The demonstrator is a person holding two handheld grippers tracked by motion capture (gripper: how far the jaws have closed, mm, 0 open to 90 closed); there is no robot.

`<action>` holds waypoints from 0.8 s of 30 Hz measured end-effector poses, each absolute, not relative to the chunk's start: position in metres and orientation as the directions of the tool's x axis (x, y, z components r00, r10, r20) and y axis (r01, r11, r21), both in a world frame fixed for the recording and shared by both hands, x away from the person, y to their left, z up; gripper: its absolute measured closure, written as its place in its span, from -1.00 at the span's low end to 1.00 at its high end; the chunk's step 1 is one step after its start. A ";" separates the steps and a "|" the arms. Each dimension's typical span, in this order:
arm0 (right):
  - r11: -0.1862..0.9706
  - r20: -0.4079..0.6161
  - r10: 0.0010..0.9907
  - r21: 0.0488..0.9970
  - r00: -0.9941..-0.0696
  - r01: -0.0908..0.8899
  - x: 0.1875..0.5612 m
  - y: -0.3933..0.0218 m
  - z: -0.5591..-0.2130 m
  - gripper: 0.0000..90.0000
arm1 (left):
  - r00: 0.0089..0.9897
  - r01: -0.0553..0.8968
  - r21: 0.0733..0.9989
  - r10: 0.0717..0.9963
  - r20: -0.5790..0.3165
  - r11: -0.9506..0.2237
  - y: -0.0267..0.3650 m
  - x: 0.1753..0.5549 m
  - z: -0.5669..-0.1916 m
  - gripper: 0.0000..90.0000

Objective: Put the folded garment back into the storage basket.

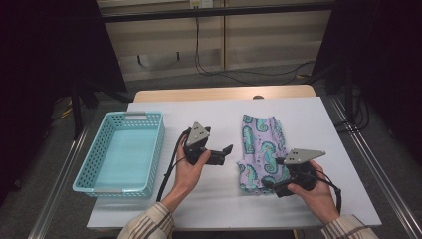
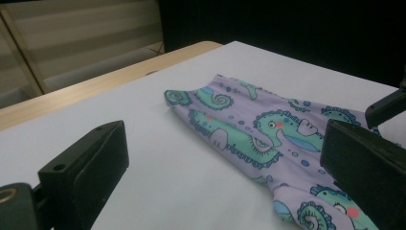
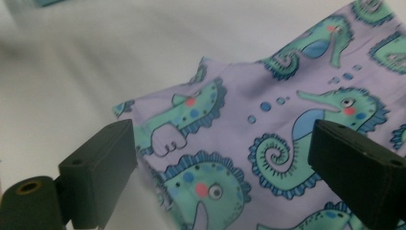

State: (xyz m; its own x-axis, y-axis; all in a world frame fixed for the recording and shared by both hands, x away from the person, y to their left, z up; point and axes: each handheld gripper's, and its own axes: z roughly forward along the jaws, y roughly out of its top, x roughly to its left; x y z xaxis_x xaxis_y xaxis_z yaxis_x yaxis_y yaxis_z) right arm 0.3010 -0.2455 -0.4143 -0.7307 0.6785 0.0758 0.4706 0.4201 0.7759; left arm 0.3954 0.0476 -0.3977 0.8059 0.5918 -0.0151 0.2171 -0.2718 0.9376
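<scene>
Reaching in from the table's near edge, the person's left hand (image 1: 191, 162) holds the left gripper (image 1: 225, 151) level above the white tabletop (image 1: 209, 204), its jaws aimed sideways toward the seahorse-print cloth (image 1: 261, 149) and standing wide apart with nothing between them. The right hand (image 1: 313, 191) grips the right gripper (image 1: 271, 186) at the cloth's near right corner, pointed leftward and low; in the right gripper view its jaws are spread wide to either side of the fabric's folded edge, not pressing on it. The cloth, lilac with green seahorses, lies flat at the middle of the table, just right of the left gripper and well apart from the turquoise basket (image 1: 149, 172) at the table's left. From above, the right gripper's jaw tips are dark against the fabric and hard to separate. Both striped sleeves (image 1: 149, 224) are cut off by the bottom edge of the high view.
</scene>
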 end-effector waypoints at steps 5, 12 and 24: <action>0.452 0.061 0.667 0.759 -0.743 0.468 0.307 -0.246 -0.410 -0.73 | 0.799 0.224 0.940 0.601 -0.025 -0.259 0.036 0.410 -0.400 -0.94; 0.523 0.021 0.629 0.728 -0.777 0.443 0.316 -0.244 -0.410 -0.69 | 0.793 0.231 0.939 0.608 -0.029 -0.255 0.019 0.429 -0.399 -0.93; 0.682 -0.004 0.504 0.616 -0.864 0.394 0.317 -0.232 -0.423 -0.76 | 0.801 0.241 0.924 0.598 -0.016 -0.297 -0.004 0.443 -0.404 -0.93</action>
